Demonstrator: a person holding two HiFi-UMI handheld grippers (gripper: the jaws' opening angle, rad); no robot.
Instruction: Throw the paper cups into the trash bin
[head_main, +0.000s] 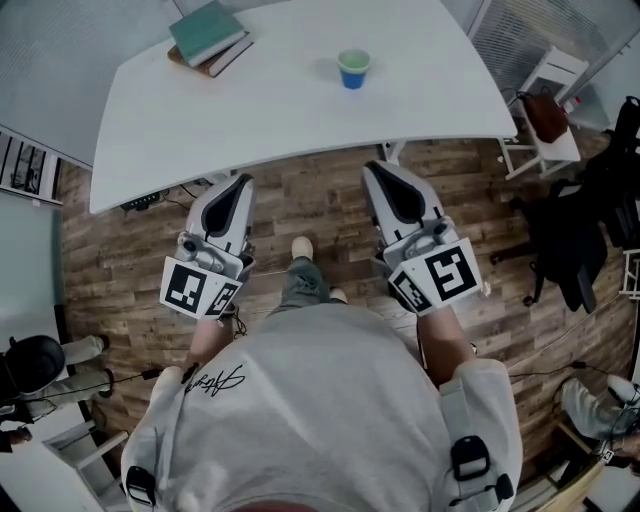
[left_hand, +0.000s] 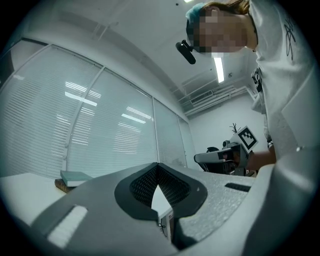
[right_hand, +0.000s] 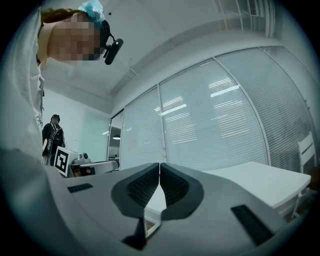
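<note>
The person is standing at the near edge of the white table (head_main: 280, 110) and holding both grippers out roughly level, side by side, with the tips pointing toward the table and reaching about to its edge. The left gripper (head_main: 236, 182) is keeping its jaws together at the tips, with nothing between them. The right gripper (head_main: 376, 168) is doing the same, its pads meeting in a thin line around no object. The marker cubes are sitting at the ends farthest from the table, just ahead of the person's sleeves.

The blue paper cup (head_main: 353, 68) is standing upright on the table toward its far side, well apart from both grippers. A stack of books (head_main: 208, 38) is lying at the table's far left corner.

The hands are hiding under the gripper bodies. In each gripper view the gripper's own shell is filling the lower half and covering most of the tabletop.

A wood-plank floor (head_main: 320, 215) is running under the table. Beyond the table, glass walls with white blinds (right_hand: 215, 125) are closing the room. To the right of the table a brown bag (head_main: 546, 117) is resting on a white chair.
</note>
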